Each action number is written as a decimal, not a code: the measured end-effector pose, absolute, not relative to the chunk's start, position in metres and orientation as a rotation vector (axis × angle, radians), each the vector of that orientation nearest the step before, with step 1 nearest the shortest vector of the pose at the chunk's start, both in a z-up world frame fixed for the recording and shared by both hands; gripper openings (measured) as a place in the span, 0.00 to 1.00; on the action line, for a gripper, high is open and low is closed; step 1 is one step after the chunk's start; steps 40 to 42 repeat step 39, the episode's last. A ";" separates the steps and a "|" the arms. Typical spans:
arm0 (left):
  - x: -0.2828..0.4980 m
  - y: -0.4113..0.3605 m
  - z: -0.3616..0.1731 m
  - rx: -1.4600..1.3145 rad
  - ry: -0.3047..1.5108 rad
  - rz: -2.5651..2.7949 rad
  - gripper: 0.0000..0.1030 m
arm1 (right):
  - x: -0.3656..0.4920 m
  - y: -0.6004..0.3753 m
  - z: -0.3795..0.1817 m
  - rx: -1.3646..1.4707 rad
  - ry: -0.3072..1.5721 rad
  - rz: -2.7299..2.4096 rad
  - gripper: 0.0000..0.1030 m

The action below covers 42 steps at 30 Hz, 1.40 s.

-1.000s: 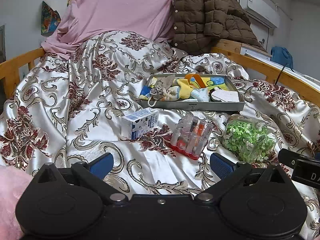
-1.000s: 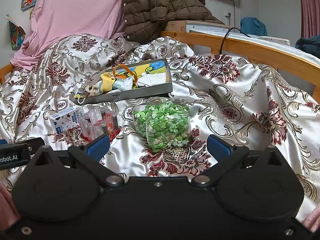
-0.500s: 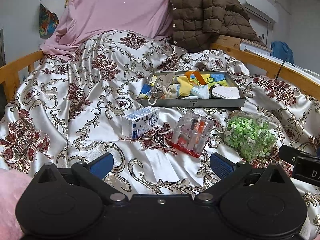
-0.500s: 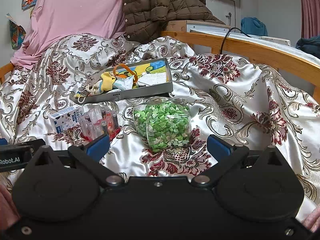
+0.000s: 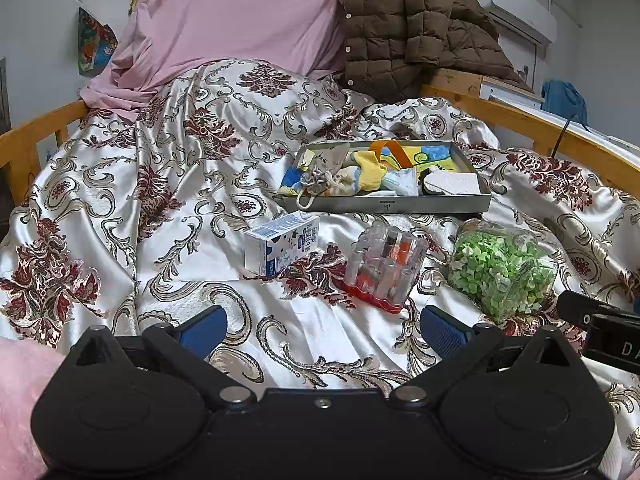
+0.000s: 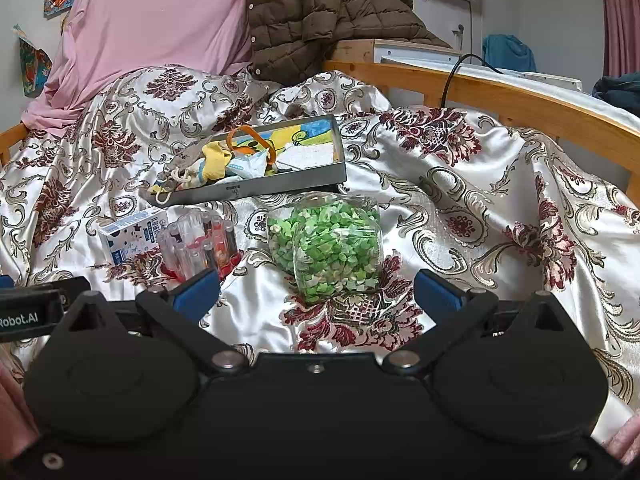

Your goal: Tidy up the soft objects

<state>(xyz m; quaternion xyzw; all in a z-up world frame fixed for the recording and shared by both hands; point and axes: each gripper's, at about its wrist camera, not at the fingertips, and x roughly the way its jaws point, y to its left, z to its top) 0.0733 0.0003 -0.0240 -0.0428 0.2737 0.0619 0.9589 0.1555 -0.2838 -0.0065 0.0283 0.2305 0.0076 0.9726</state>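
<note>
Left wrist view showed the soft things heaped in the left half of a grey tray on the bed: socks or small cloths in yellow, blue and grey, a drawstring pouch with its cord trailing over the tray's near wall, and an orange loop above them. They looked light and limp, likely to sag, drag a neighbour along or slip from a shallow pinch; a bunched fold at the middle of one piece seemed the best place to take hold, clear of the cord. A white pad lay in the tray's right end. Nearer than the tray, on the satin quilt, sat a milk carton, a clear rack of tubes and a clear jar of green bits, all three rigid and apart from the tray. The left gripper hung low over the quilt with its fingers wide apart, empty and touching nothing, well short of the tray. In the right wrist view, the right gripper was likewise spread wide and empty, with the jar lying just ahead between its fingers but not touched, and the tray beyond it to the left.
</note>
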 end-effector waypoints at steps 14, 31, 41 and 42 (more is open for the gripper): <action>0.074 0.000 -0.024 -0.084 0.556 0.125 0.99 | 0.157 -0.285 -0.009 0.053 0.469 0.020 0.99; 0.072 0.001 -0.026 -0.069 0.560 0.123 0.99 | 0.157 -0.285 -0.009 0.051 0.471 0.020 0.99; 0.072 0.000 -0.027 -0.057 0.563 0.119 0.99 | 0.157 -0.284 -0.009 0.051 0.472 0.020 0.99; 0.072 0.000 -0.027 -0.057 0.563 0.119 0.99 | 0.157 -0.284 -0.009 0.051 0.472 0.020 0.99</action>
